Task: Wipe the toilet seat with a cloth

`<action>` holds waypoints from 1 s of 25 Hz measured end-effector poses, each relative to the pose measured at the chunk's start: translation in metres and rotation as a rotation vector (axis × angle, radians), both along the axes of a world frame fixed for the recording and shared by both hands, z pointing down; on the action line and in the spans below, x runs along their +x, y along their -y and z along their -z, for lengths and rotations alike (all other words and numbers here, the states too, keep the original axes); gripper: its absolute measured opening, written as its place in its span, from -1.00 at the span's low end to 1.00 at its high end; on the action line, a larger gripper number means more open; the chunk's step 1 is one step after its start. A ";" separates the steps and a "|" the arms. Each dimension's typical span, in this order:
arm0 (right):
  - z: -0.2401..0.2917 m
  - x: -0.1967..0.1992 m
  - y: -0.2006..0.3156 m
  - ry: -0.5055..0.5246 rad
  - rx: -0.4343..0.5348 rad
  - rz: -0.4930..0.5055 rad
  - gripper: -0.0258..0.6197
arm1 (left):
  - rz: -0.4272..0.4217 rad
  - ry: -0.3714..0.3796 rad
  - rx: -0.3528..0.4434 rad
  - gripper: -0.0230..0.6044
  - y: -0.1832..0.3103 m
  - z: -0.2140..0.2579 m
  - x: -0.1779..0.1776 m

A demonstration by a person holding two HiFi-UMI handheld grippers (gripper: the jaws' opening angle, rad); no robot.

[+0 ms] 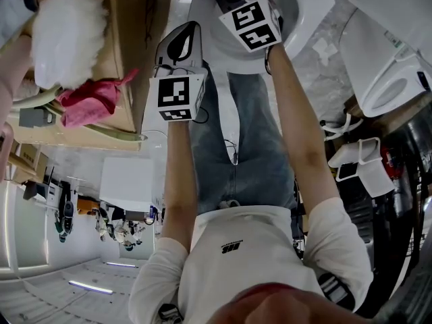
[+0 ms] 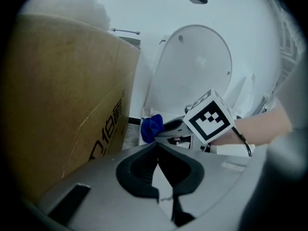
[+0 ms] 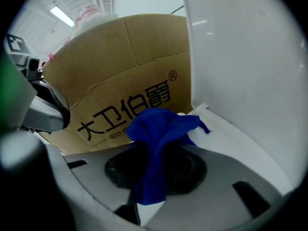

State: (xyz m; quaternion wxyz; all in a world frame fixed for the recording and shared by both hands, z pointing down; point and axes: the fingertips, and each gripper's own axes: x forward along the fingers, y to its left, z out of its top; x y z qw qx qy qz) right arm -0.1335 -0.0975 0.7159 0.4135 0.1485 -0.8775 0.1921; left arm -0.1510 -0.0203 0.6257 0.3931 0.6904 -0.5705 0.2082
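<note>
My right gripper (image 3: 156, 150) is shut on a blue cloth (image 3: 159, 126), which bunches up out of its jaws. The cloth's tip is close to the white toilet seat (image 3: 236, 138); whether it touches is unclear. Behind it rises the raised lid (image 3: 240, 47). From the left gripper view, the right gripper (image 2: 168, 129) holds the blue cloth (image 2: 152, 126) low at the left side of the toilet, under the upright lid (image 2: 197, 66). My left gripper (image 2: 156, 148) hangs back with its black pads meeting at the tips and nothing between them. In the head view the left gripper (image 1: 181, 52) trails the right gripper (image 1: 251, 20) by the bowl (image 1: 300, 9).
A large printed cardboard box (image 3: 125, 81) stands tight against the toilet's left side. On the box (image 1: 128, 52) lie a red cloth (image 1: 88, 103) and a white fluffy bundle (image 1: 67, 32). A second toilet (image 1: 388, 79) is to the right.
</note>
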 end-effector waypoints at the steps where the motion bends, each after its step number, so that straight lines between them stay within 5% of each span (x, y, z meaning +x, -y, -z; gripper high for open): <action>1: 0.000 0.001 0.003 0.003 0.001 -0.006 -0.64 | -0.003 0.001 0.003 -0.89 0.003 0.000 0.002; 25: 0.007 0.091 0.060 -0.036 0.057 -0.191 -0.64 | -0.088 -0.017 0.067 -0.89 0.051 0.018 0.056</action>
